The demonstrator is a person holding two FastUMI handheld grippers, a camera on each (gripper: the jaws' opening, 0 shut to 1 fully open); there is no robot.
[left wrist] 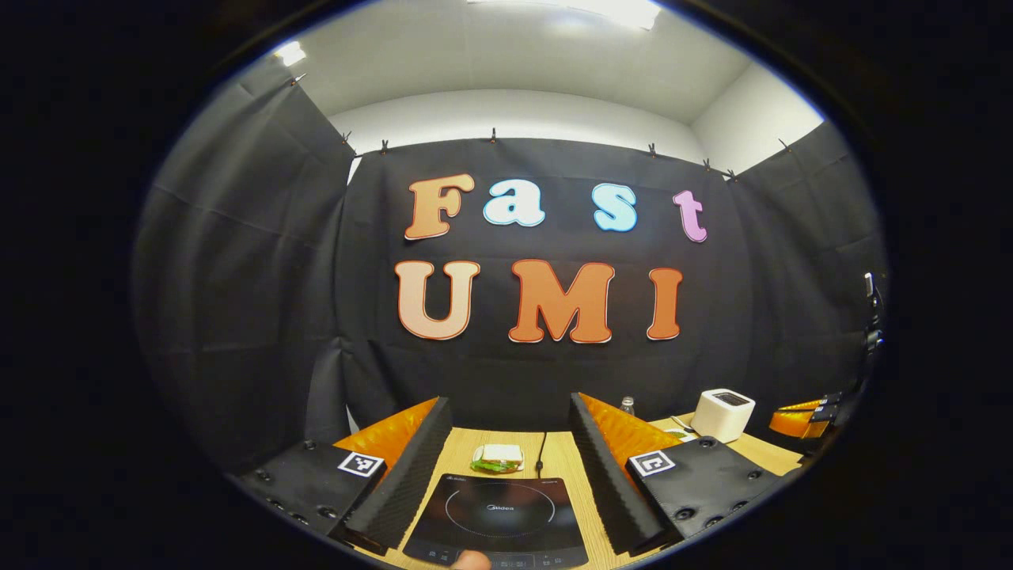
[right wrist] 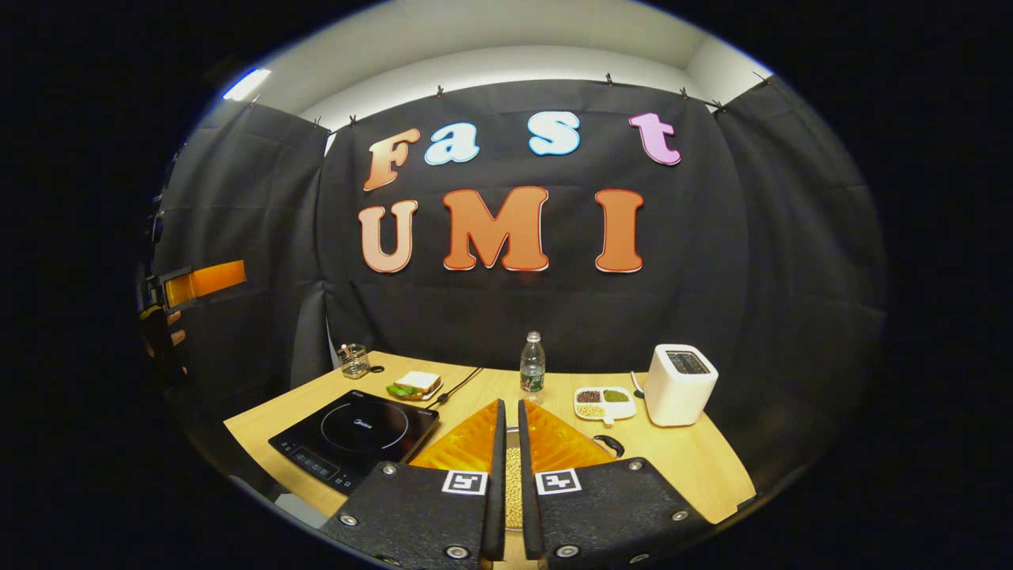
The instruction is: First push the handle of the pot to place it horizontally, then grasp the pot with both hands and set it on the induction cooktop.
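Cooktop (left wrist: 498, 514) lies at the table's near edge in the left gripper view, framed by the left gripper (left wrist: 508, 402), whose jaws stand wide and hold nothing. Beyond it, toward the far edge, sit one sandwich (left wrist: 498, 457) and one cable (left wrist: 541, 453). One bottle (left wrist: 627, 405) and one toaster (left wrist: 722, 414) stand toward the right edge.

In the right gripper view, the right gripper (right wrist: 510, 405) has its jaws drawn to a thin slit with nothing between them. The pot (right wrist: 513, 475) sits just behind it near the table's near edge, right of the cooktop. It is mostly hidden: a sliver of rim and pale beans shows through the slit, and what looks like its dark handle (right wrist: 609, 445) shows past the right finger. Also on the table are one glass jar (right wrist: 354, 360) at the far left corner and one three-part dish (right wrist: 604, 402) beside the toaster.

There is one pot. It is probably rigid metal with smooth, slippery walls, and the loose beans add weight and will shift if it tips. The handle should swing with a light sideways push. Opposite sides of the rim look like the best places to grip for a level lift.
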